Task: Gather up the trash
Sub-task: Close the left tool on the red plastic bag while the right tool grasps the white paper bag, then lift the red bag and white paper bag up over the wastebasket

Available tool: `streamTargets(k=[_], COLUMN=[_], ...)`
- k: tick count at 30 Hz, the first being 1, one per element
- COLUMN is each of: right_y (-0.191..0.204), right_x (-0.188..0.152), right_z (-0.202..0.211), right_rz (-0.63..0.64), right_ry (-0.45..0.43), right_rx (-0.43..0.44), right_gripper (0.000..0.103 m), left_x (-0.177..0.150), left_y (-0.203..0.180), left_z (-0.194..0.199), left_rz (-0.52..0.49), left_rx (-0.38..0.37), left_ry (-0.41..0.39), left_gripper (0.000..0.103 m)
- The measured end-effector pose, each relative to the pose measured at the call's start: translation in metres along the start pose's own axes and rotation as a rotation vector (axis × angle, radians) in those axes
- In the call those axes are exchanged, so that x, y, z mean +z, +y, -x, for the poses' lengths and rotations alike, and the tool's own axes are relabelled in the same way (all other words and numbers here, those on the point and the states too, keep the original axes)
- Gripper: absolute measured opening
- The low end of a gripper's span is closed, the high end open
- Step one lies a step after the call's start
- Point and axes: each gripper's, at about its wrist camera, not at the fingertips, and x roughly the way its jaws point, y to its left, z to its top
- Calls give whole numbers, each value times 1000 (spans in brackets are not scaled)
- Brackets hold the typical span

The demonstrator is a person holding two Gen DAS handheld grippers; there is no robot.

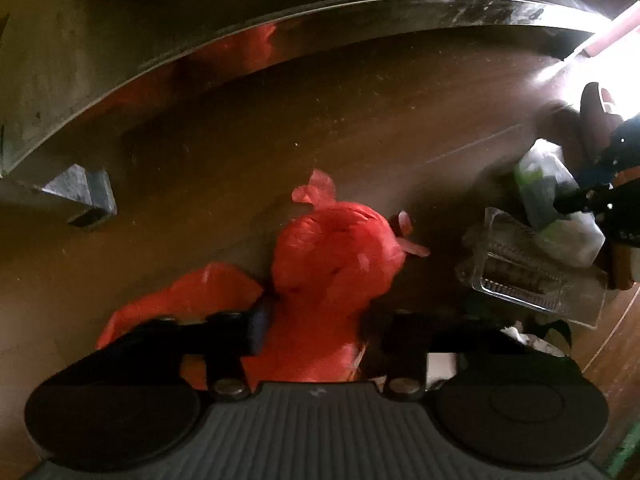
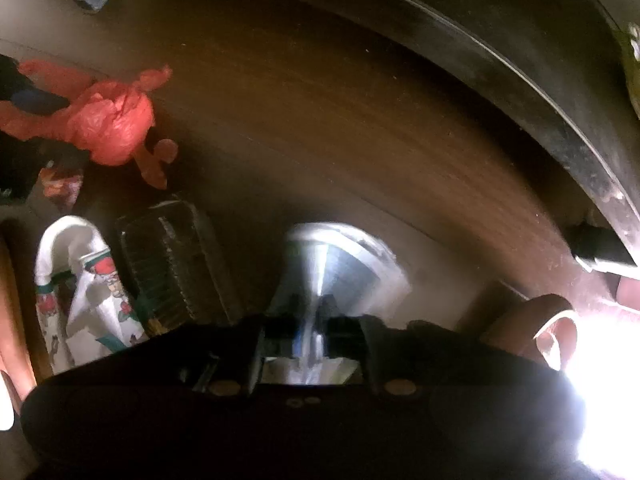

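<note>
My left claw (image 1: 316,320) is clamped on the knotted red bag (image 1: 336,256), lifted over the floor (image 1: 360,120). Right claw (image 2: 296,332) pinches a crumpled clear bag (image 2: 340,264), so both go out together.

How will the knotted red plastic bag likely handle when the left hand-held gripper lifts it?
The red plastic bag looks thin and crinkled, so it will probably sag and swing below the left hand-held gripper, which pinches its film. Its rounded, knotted bulge suggests light, soft contents, though they are hidden. The film looks glossy, so it may slip if pinched loosely.
</note>
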Motion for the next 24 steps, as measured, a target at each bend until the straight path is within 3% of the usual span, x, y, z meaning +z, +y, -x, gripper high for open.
streamTargets(k=[2,5,11,16,24], right_y=[2,1,5,16,34], right_x=[-1,-4,-16,-27,-45], right_z=[5,21,68,119,211], right_rz=[15,3,-33,-14,-41], right_ry=[-9,-42,-95,-139,-274], right_rx=[-20,-31,-36,-65,-40], right_gripper=[1,0,0,0,0], left_x=[-1,-3,-13,-26,-48], left_y=[1,5,12,20,17], left_z=[2,10,49,106,199], left_rz=[6,18,43,53,10], left_rx=[4,-7,-10,7,99], left_ry=[7,2,-39,-105,-195], left_gripper=[25,18,16,16,17])
